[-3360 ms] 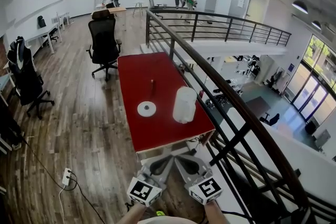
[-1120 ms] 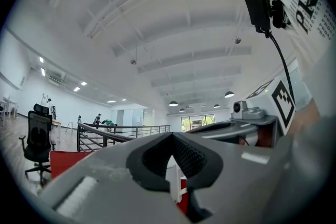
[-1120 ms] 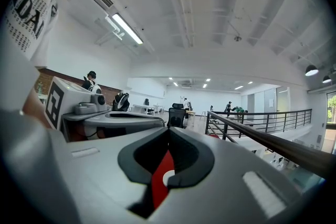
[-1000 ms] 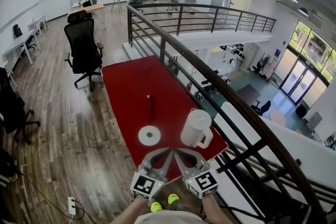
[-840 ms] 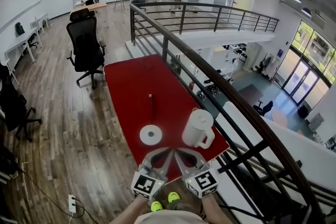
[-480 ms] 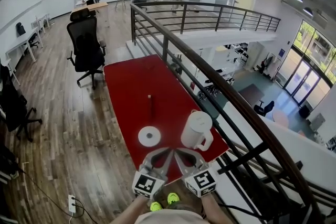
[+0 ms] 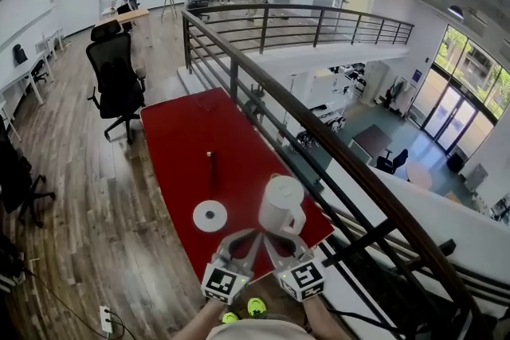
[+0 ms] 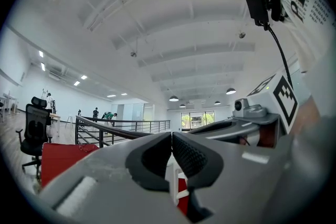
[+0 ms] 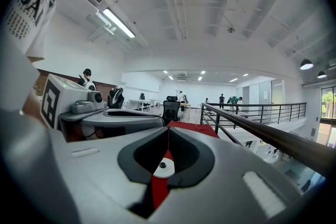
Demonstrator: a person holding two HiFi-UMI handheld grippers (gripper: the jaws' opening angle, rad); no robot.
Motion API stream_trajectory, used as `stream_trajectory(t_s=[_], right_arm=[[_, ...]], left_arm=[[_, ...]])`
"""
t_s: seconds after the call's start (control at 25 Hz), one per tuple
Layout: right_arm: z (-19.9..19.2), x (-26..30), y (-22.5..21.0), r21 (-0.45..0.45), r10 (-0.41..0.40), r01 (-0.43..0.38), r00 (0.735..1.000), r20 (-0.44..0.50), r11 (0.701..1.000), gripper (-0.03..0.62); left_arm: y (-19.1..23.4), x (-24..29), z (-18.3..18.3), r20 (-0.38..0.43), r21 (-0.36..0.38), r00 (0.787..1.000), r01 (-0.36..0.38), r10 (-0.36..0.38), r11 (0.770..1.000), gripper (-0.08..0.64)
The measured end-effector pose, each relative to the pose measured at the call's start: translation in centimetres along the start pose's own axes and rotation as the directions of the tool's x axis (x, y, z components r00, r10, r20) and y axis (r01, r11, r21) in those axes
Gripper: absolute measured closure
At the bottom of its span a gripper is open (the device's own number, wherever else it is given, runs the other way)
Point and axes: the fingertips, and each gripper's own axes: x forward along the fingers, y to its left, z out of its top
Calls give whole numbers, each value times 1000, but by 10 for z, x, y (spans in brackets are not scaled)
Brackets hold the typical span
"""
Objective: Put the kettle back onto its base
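Jaws pressed together, nothing pinched, on the 2 grippers. White kettle (image 7: 280, 205) stands by the red table's (image 7: 179, 139) near right corner. Its round base (image 7: 209, 216) sits just left, apart. Left gripper (image 8: 171, 136) and right gripper (image 9: 168, 131) are side by side at the near edge.

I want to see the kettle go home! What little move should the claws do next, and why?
Probably open the right claw and ease it toward the kettle handle: that claw is shut and empty, and the kettle stands beside its base, not on it.
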Motion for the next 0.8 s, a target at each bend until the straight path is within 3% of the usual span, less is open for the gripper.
stream_trajectory(t_s=[0.44, 0.8], right_arm=[[-29, -32, -57, 36, -76, 78, 996, -56, 996, 566], [-72, -31, -93, 49, -146, 153, 982, -123, 987, 456]], left_arm=[[-38, 52, -24, -38, -5, 997, 66, -66, 998, 552], [-39, 80, -60, -64, -27, 995, 73, -75, 997, 537]])
